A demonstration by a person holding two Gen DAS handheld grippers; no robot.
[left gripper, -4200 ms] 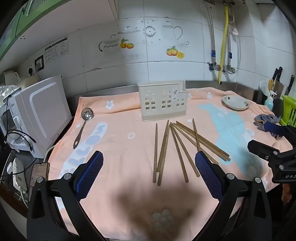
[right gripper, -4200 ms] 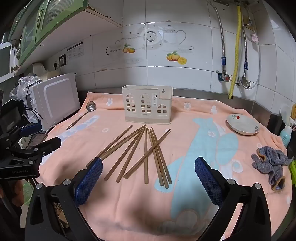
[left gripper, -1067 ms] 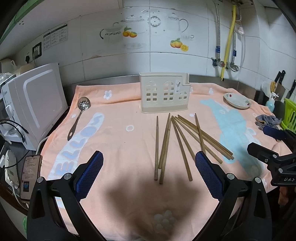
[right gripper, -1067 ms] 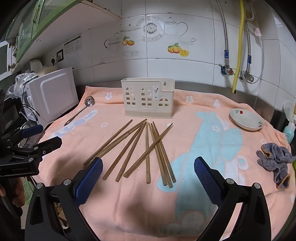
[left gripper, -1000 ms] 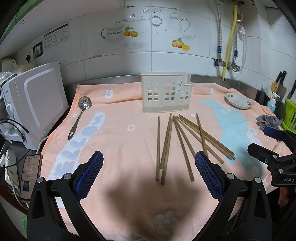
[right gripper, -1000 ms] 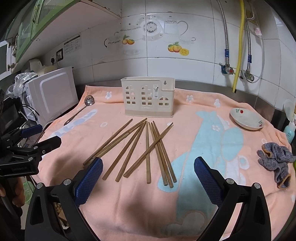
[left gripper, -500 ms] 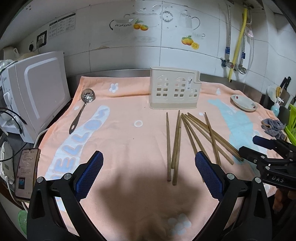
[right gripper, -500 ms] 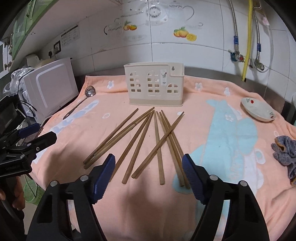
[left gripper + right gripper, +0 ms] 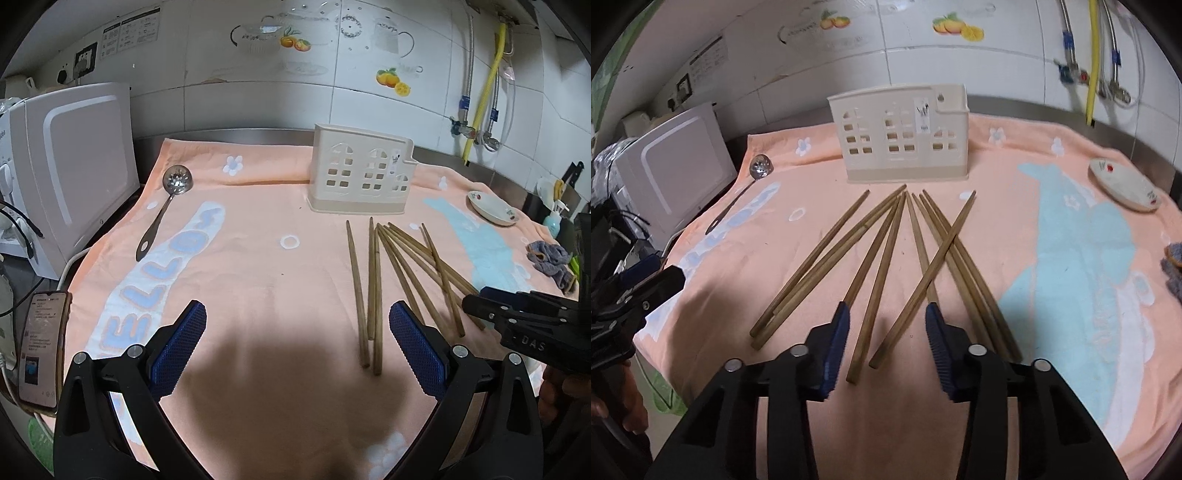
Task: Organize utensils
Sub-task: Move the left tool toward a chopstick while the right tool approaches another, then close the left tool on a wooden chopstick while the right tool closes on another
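Several wooden chopsticks (image 9: 886, 258) lie fanned out on the peach towel (image 9: 997, 236), in front of a cream utensil holder (image 9: 899, 134). My right gripper (image 9: 887, 308) hovers low over their near ends. Its jaws are closing, with two chopstick ends showing between the blue pads (image 9: 838, 339), which do not press on them. In the left wrist view the chopsticks (image 9: 373, 280) lie to the right of my left gripper (image 9: 296, 308), which stands open over bare towel with nothing between its fingers. A metal slotted spoon (image 9: 162, 210) lies at the far left, and the holder (image 9: 360, 175) stands behind.
A white microwave (image 9: 74, 166) stands off the towel's left edge, with a phone (image 9: 40, 347) lying in front of it. At the right are a small white dish (image 9: 491, 203) and a grey cloth (image 9: 550, 258). The tiled wall and pipes close off the back.
My right gripper's jaws have narrowed from wide open, and it has dropped closer to the chopsticks' near ends. My left gripper has edged forward and lower, staying open.
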